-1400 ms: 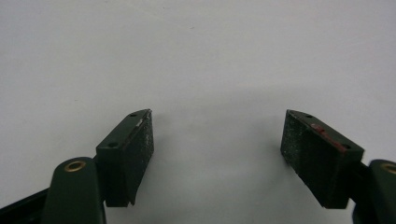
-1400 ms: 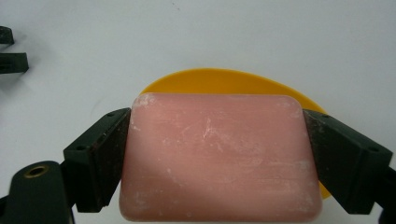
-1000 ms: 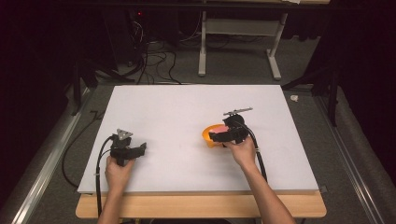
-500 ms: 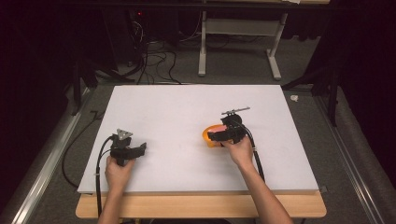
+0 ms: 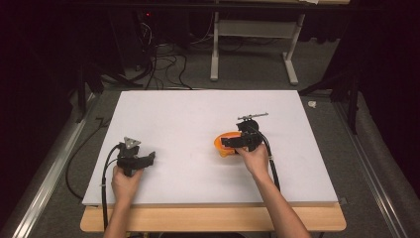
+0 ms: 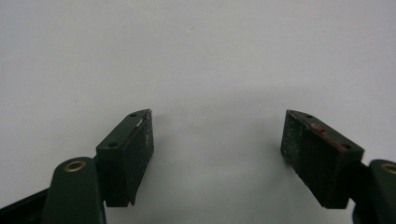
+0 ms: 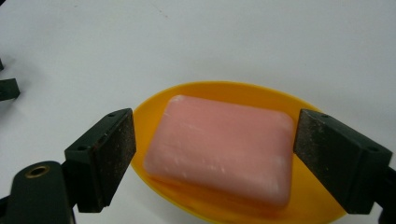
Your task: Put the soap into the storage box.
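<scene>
Where the person's forearms come in at the near edge, the left gripper [image 5: 150,157] rests on the white table [image 5: 188,119] at its near left, jaws spread wide with nothing between them. Farther right, the right gripper [image 7: 212,154] hangs jaws wide apart — straddling a pink soap bar [image 7: 219,147] without touching it. The bar lies in a yellow dish [image 5: 224,144] — right of centre.

The soap [image 7: 219,149] between the right gripper's [image 7: 212,156] black fingers [image 7: 105,156] is pale pink with whitish scuffs, sitting in a bright orange-yellow dish [image 7: 233,93]. The board [image 5: 188,119] under everything is plain white. The left gripper's [image 6: 217,154] fingers [image 6: 128,154] are black too, with a little red smear on one edge.
</scene>
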The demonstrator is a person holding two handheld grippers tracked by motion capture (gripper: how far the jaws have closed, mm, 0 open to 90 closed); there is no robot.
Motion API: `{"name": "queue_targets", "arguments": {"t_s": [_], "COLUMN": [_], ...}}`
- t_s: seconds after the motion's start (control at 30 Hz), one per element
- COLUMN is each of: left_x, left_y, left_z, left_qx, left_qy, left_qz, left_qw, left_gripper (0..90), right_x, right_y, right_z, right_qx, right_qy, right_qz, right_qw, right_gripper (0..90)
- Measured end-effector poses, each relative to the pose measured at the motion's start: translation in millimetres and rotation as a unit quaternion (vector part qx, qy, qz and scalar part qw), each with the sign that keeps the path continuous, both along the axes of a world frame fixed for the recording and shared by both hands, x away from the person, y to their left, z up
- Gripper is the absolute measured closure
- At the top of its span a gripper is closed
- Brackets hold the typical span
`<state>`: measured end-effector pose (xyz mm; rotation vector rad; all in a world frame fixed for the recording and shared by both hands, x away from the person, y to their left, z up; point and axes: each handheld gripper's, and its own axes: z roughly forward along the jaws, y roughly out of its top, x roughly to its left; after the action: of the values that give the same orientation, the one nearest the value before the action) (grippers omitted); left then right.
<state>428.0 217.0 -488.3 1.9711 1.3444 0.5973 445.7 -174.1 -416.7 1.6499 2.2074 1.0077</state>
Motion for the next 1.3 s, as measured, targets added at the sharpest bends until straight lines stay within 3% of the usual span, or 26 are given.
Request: {"name": "queue_targets", "arguments": {"t_s": [0.17,0.67,1.3], "left_x": [0.0,0.2,0.1], "left_y": [0.1,0.0,0.0], "left_z": [-0.1,-0.2,-0.2], "left_qx": [-0.001,-0.001,-0.001], "left_qy": [0.0,-0.001,-0.001], "left_qz": [0.0,0.001,0.001], "left_qw": [1.0,1.0,1.0], "left_gripper": [25.9,25.9,26.0], "right_x": [-1.4,-15.8,-29.9], "right_y": [-0.6,-15.0,-45.7], "right_z": [1.2,18.3,30.9], "right_qx": [0.0,-0.014,-0.018], "right_qy": [-0.001,-0.062,-0.089], "right_qz": [0.002,0.005,-0.017], "right_qw": [1.0,0.9979,0.9957], "right_gripper": [13.8,17.1,17.9]}}
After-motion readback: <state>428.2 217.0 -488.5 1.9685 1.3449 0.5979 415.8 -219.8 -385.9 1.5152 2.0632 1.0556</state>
